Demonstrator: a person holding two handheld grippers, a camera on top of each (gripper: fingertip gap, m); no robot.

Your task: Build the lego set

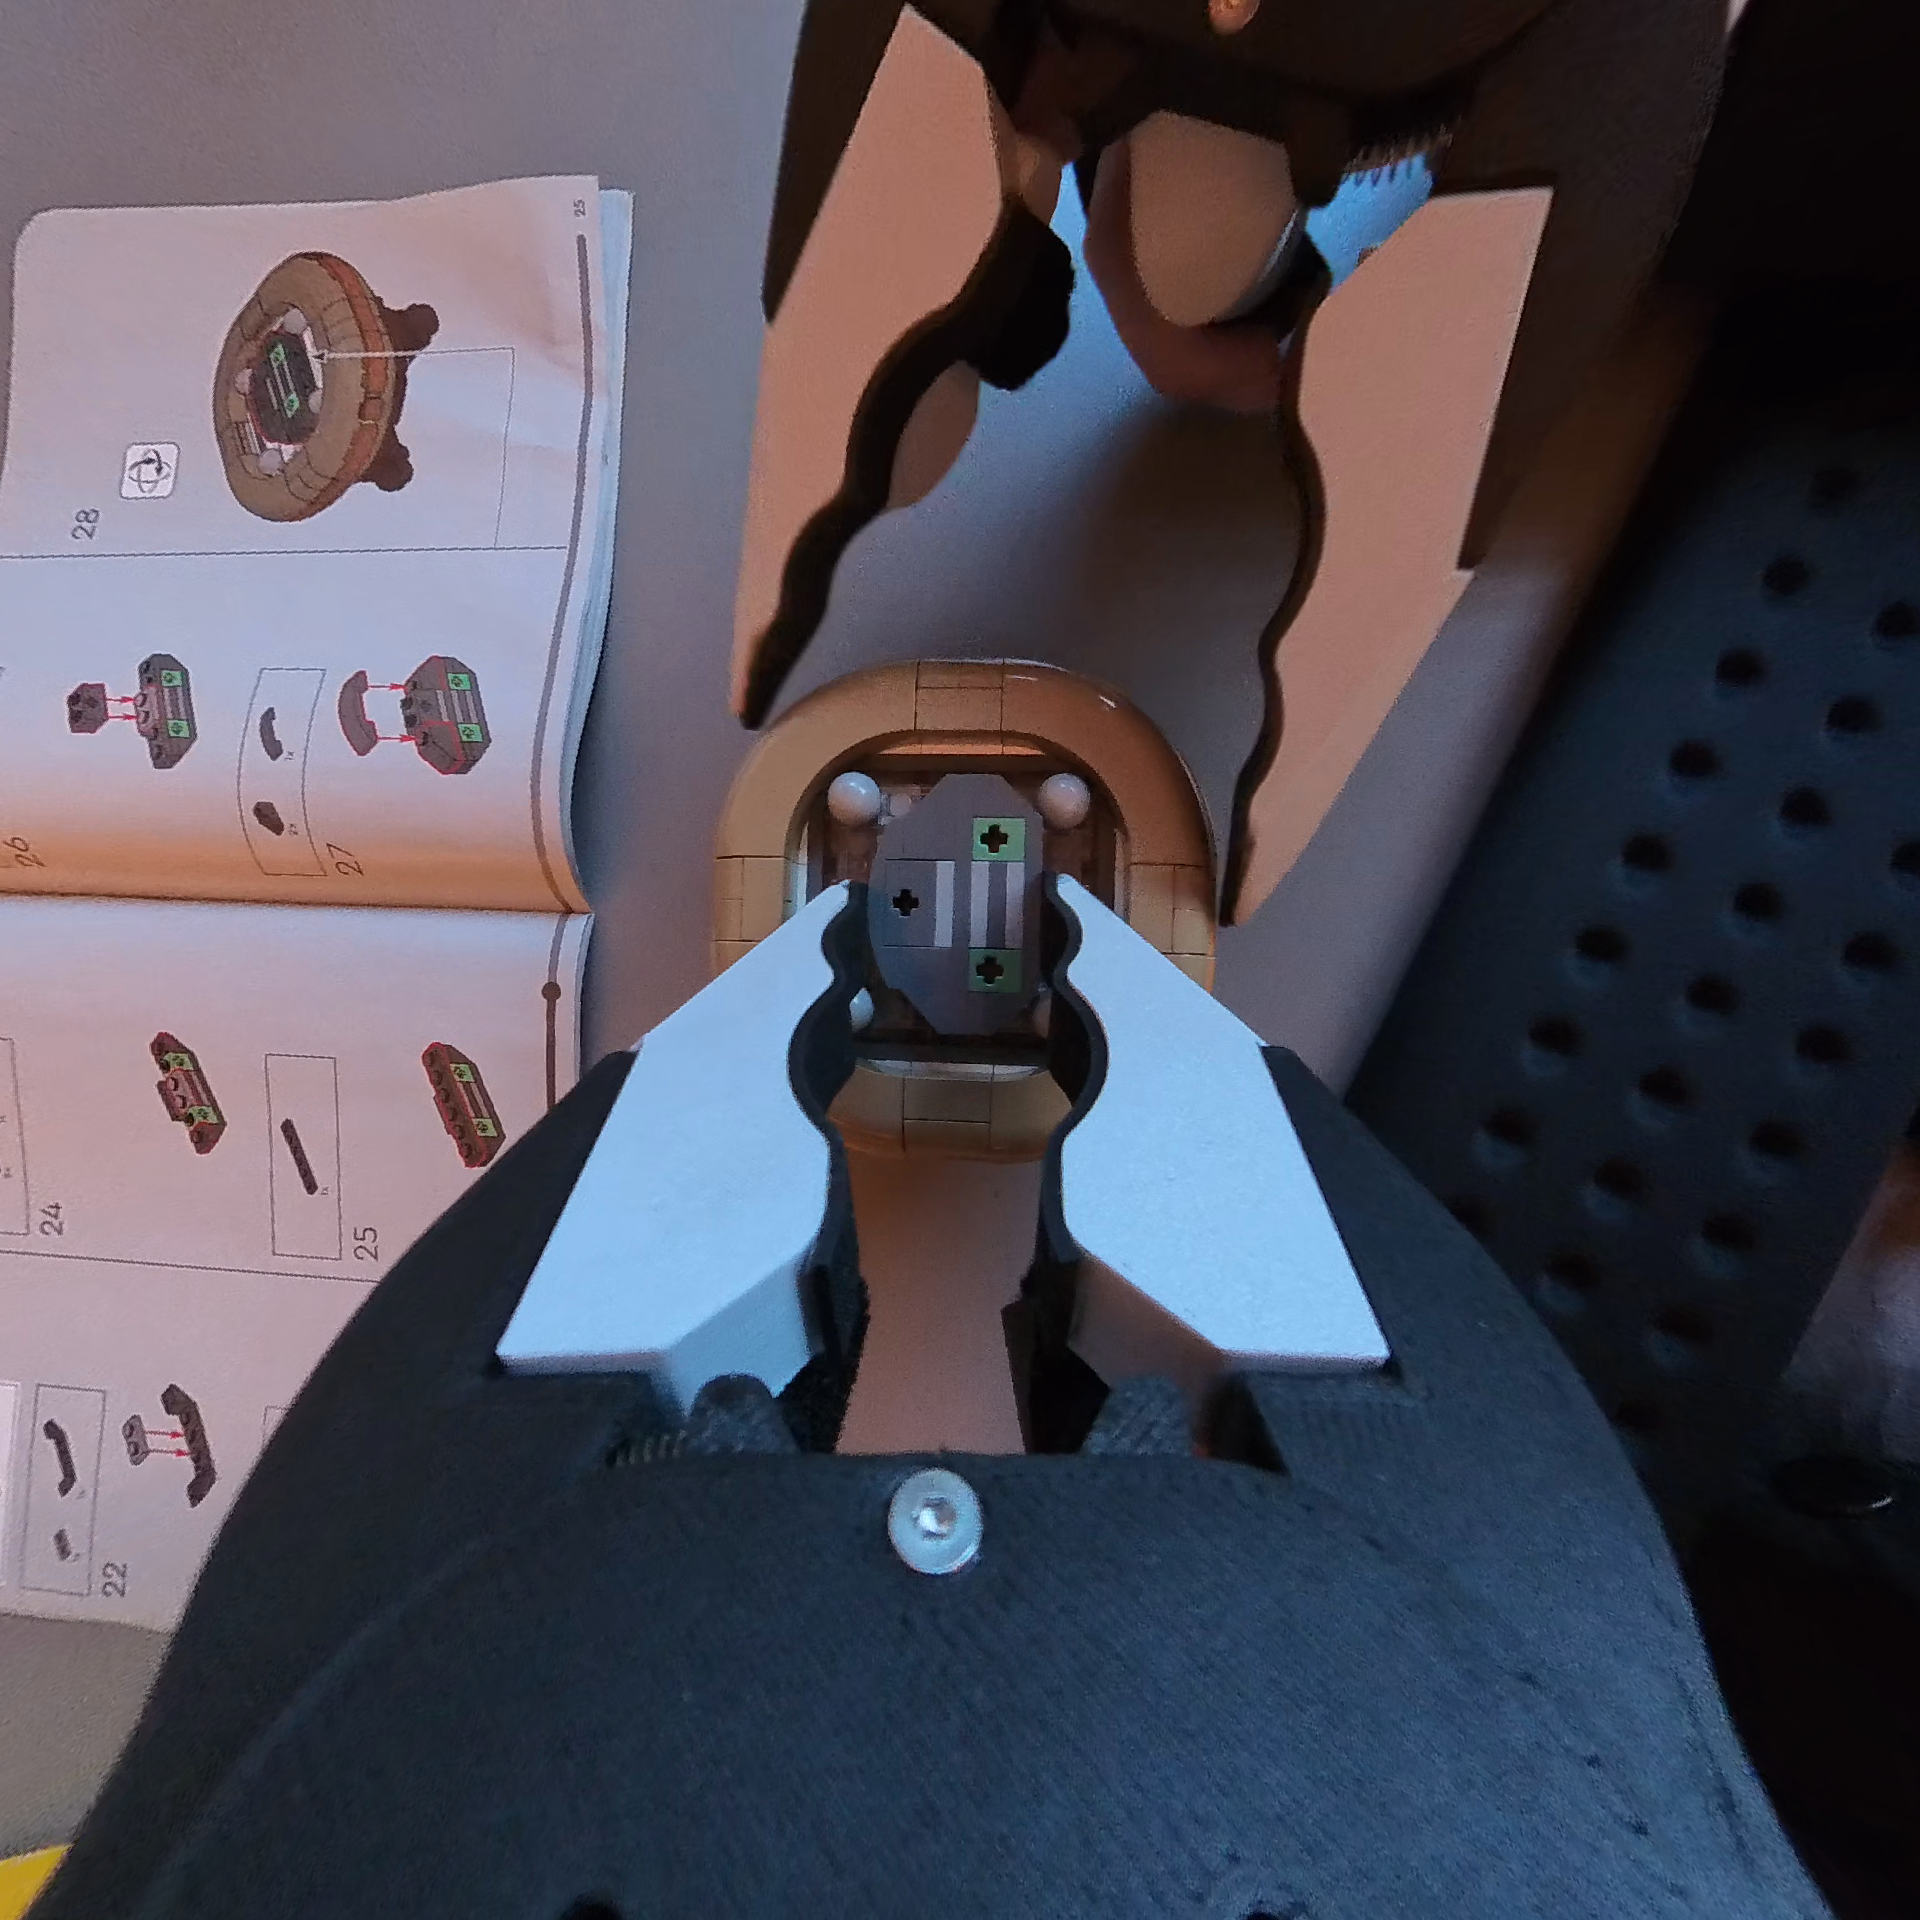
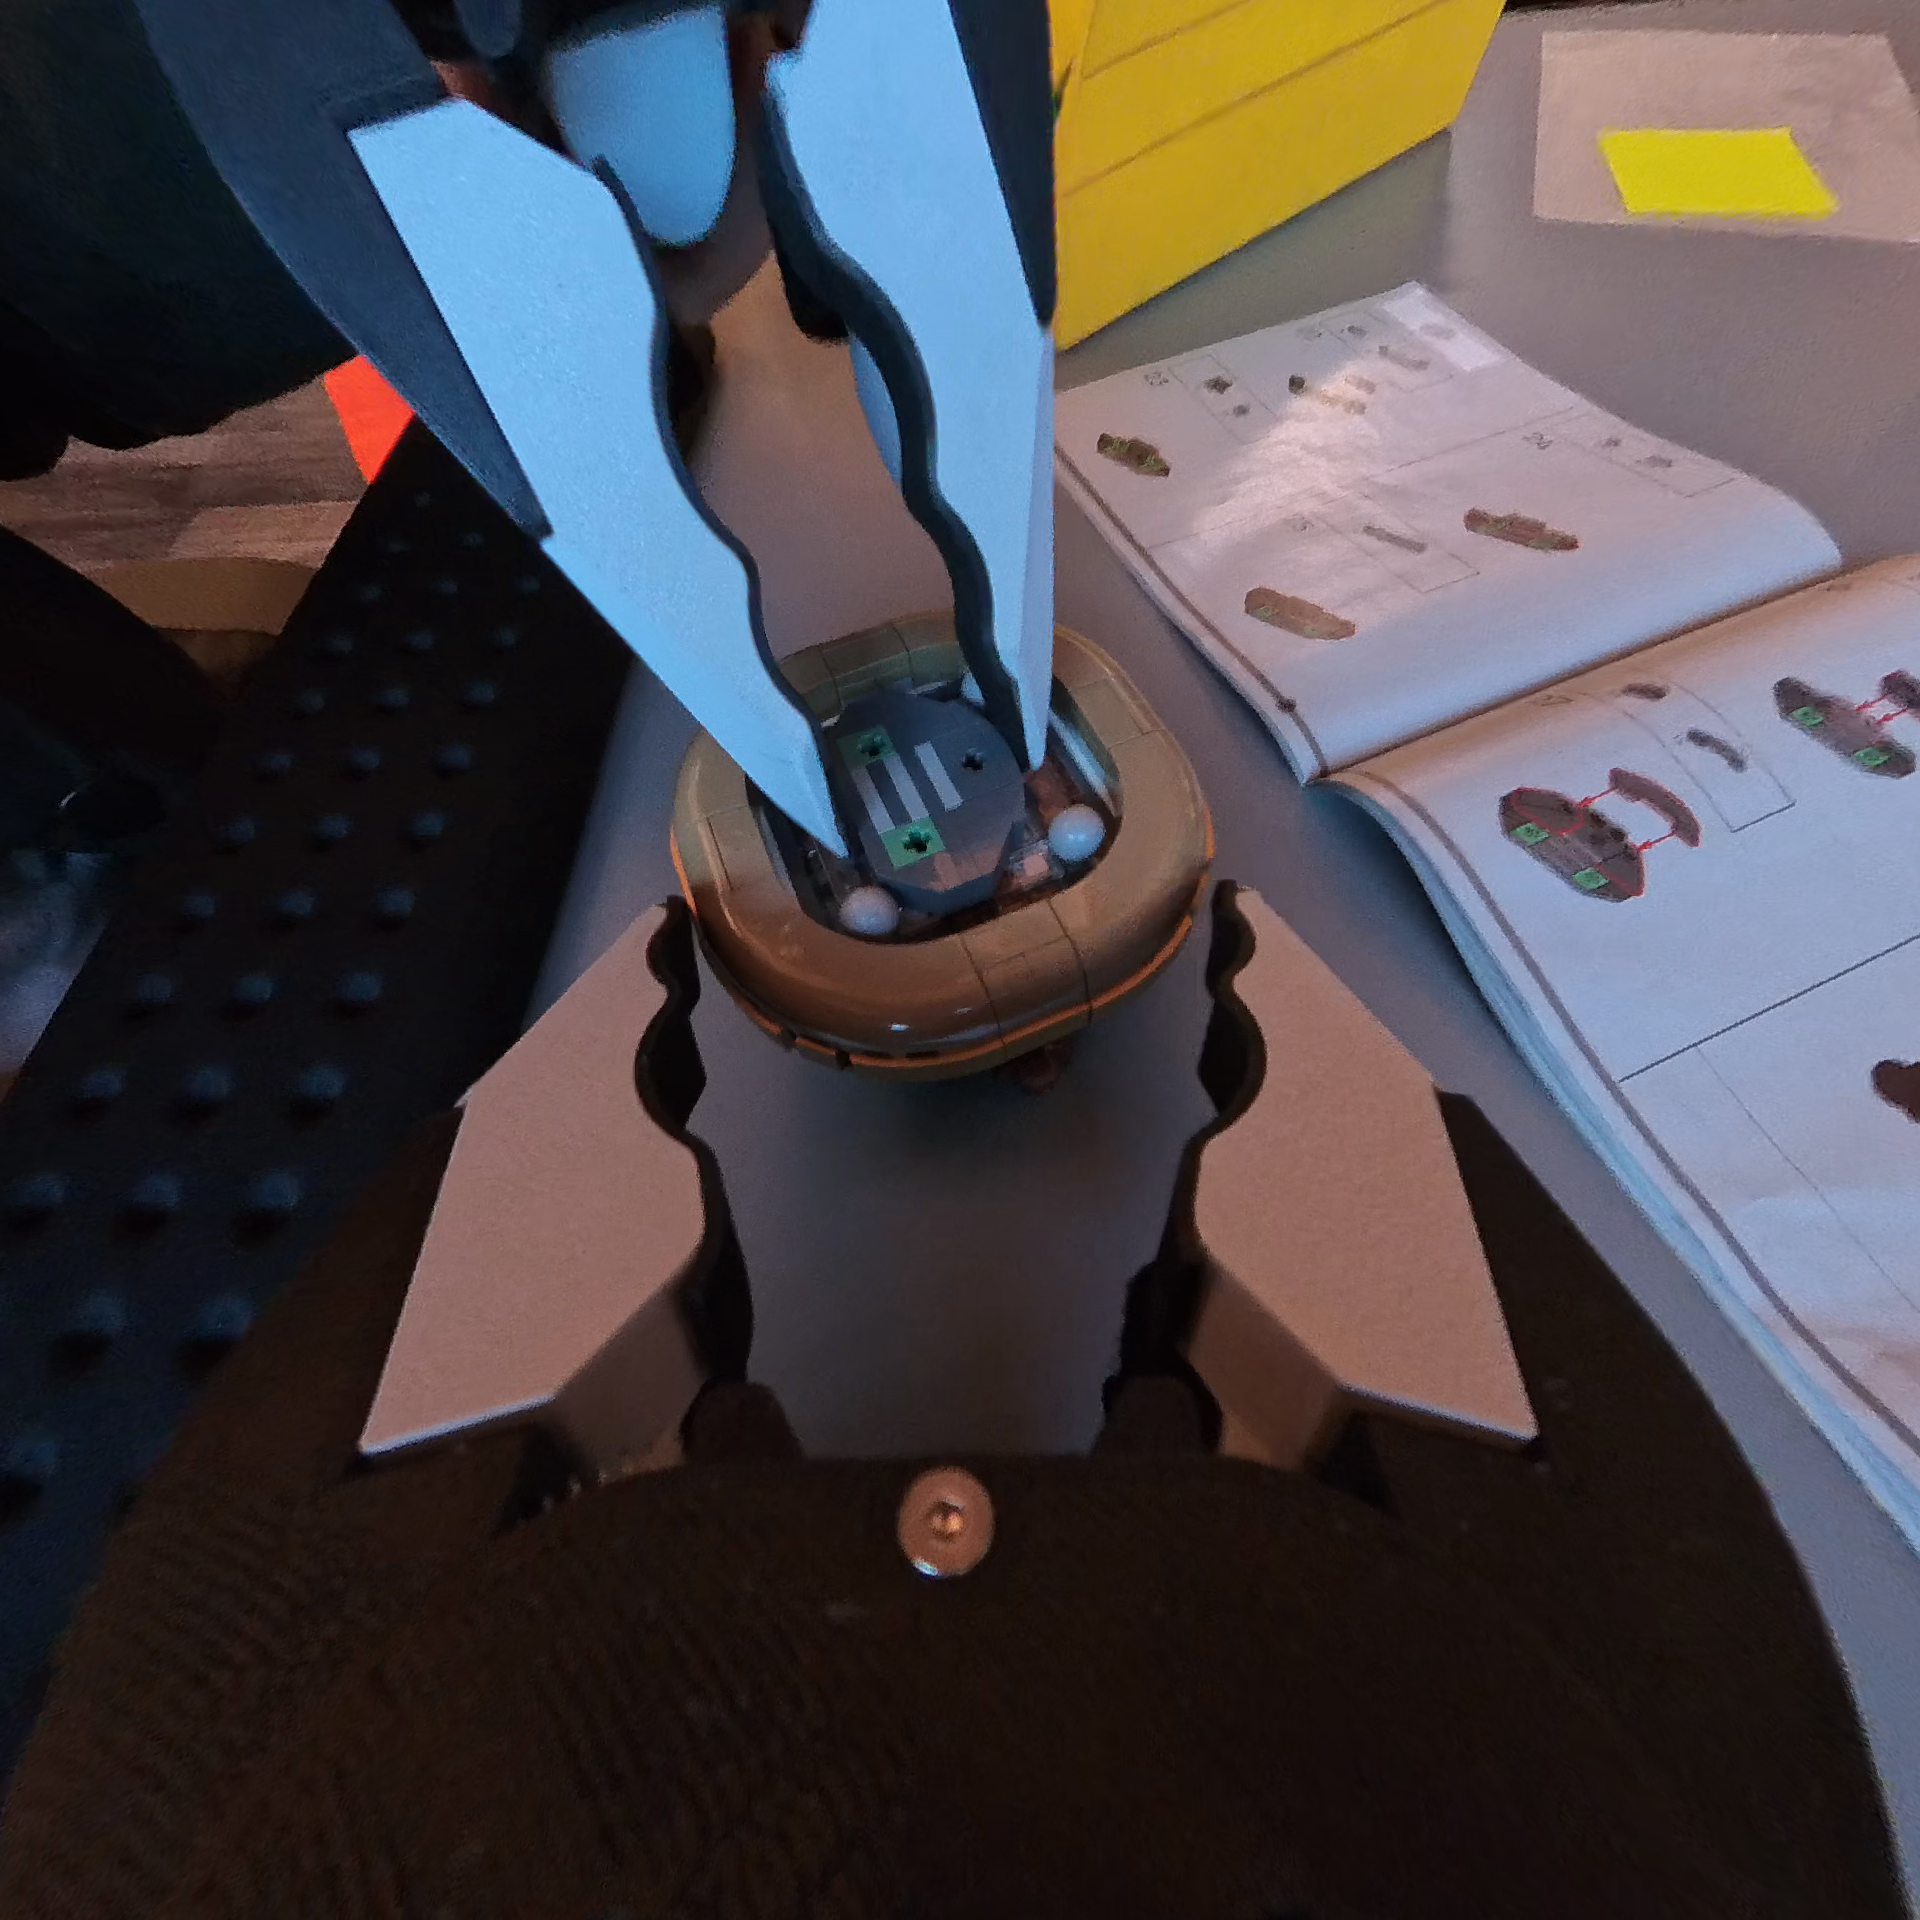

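Tongs first: your left gripper [image 1: 954, 902] was reaching down into the tan ring-shaped lego build [image 1: 1169, 800], with its two white fingers [image 1: 727, 1101] set on either side of the dark grey insert [image 1: 940, 914] sitting in the ring's hollow. From the right wrist view the tips looked pressed right against the insert's two sides, so you had it clamped, not just hovering. That insert had two green squares and a couple of pale stripes on top, and it sat inside the ring between the little grey ball pieces [image 2: 1075, 831] at the corners.

Your right gripper [image 2: 940, 935] was spread wide with nothing in it. Its fingertips stood just off the near rim of the tan build [image 2: 904, 987], one on each side of the curve, close but not touching as far as I could tell. In the left wrist view it showed up across the build, coming in from the far side, jaws clearly apart.

The build itself rested on the grey table [image 2: 925, 1247]. Open instruction booklet [image 1: 312, 727] lay flat just beside it, on your left. A black studded mat [image 2: 260, 883] was on the other side, and a yellow box [image 2: 1247, 135] sat further back past the booklet.
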